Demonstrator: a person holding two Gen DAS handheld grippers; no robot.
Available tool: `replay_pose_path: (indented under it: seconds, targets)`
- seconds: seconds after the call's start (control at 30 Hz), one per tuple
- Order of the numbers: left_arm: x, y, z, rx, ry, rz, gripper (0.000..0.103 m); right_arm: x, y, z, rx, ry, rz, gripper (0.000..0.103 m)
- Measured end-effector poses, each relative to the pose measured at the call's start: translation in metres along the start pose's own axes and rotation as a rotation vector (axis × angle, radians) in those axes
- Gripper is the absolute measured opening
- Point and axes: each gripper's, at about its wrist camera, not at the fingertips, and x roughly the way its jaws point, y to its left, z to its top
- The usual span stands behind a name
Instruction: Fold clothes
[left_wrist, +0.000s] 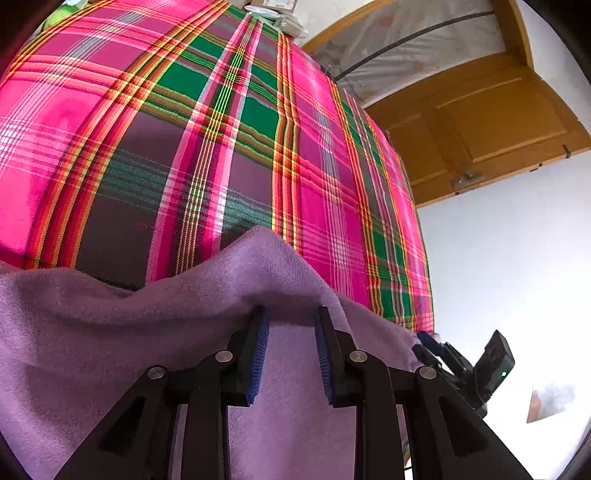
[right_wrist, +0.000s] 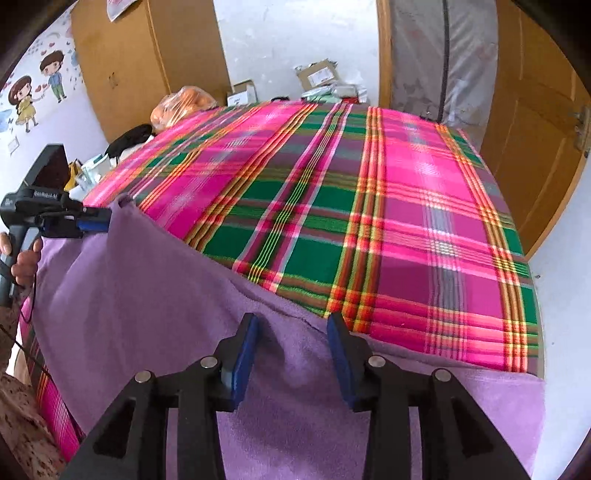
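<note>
Purple cloth (right_wrist: 155, 295) lies over near edge of plaid bed (right_wrist: 369, 206); left gripper (left_wrist: 290, 314) and right gripper (right_wrist: 293, 319) jaws apart, cloth bunched between.

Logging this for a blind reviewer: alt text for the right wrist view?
The right claw, open, sits over a purple cloth lying on a pink and green plaid bedspread. At left, the left claw meets the cloth's far corner.
</note>
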Motion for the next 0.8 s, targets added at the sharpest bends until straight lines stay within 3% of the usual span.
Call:
replay_pose_path:
  seconds: [0.17,0.3,0.33,0.37,0.4,0.8]
  targets:
    - [0.002,0.0,0.001,-0.004,-0.001,-0.004,0.026,0.0,-0.007,-0.004,-0.005,0.02,-0.01,0.039]
    - [0.002,0.0,0.0,-0.005,-0.003,-0.005,0.026,0.002,0.007,-0.005,-0.069,0.017,-0.077,0.039]
    - [0.003,0.0,0.0,-0.006,-0.003,-0.005,0.026,0.004,0.011,-0.006,-0.083,0.017,-0.095,0.034]
    - [0.003,0.0,0.0,-0.006,-0.004,-0.006,0.026,0.003,0.013,-0.006,-0.094,0.013,-0.107,0.015]
    - [0.003,0.0,0.001,-0.007,-0.004,-0.007,0.026,0.003,0.015,-0.005,-0.1,0.009,-0.113,0.004]
    - [0.005,0.004,0.004,-0.016,-0.006,-0.025,0.026,0.007,0.01,0.0,-0.058,-0.045,-0.22,0.002]
